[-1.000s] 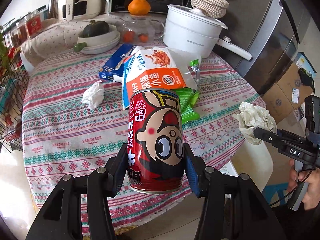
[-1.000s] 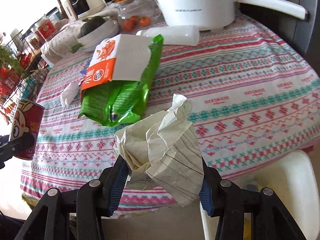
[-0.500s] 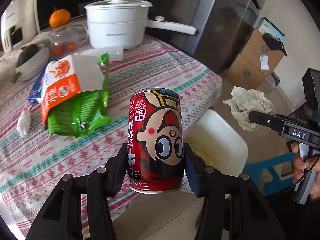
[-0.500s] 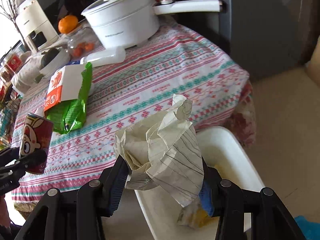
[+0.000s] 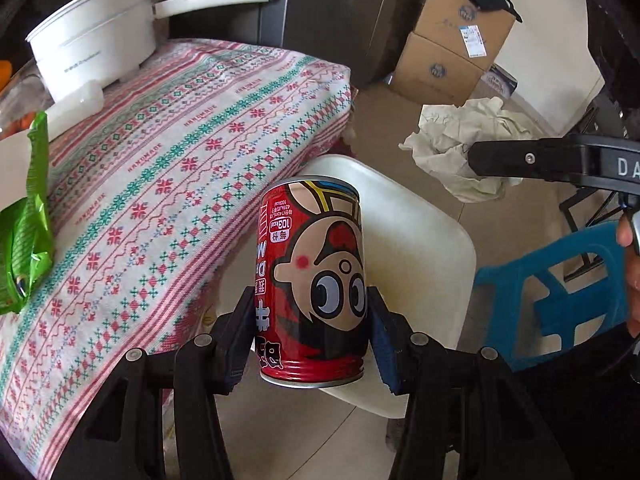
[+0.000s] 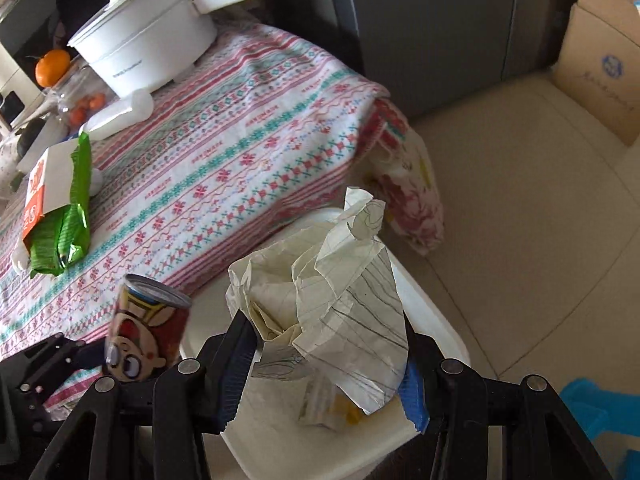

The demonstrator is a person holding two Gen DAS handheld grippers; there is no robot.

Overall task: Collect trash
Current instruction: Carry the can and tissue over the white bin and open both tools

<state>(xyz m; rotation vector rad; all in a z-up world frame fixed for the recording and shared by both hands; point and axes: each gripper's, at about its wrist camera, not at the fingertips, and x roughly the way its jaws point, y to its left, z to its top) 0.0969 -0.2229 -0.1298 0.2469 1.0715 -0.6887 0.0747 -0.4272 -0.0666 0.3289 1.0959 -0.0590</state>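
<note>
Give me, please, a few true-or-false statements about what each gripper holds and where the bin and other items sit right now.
1. The left gripper holds a red can. True.
2. The right gripper is empty. False: it grips crumpled paper.
3. The white bin stands on the floor beside the table. True.
4. The green snack bag is already in the bin. False: it lies on the tablecloth.
5. The white pot sits on the floor. False: it is on the table.

White lidded pot [image 5: 94,44] on patterned tablecloth [image 5: 192,152], cardboard boxes [image 5: 452,40] and blue stool [image 5: 560,292] nearby
</note>
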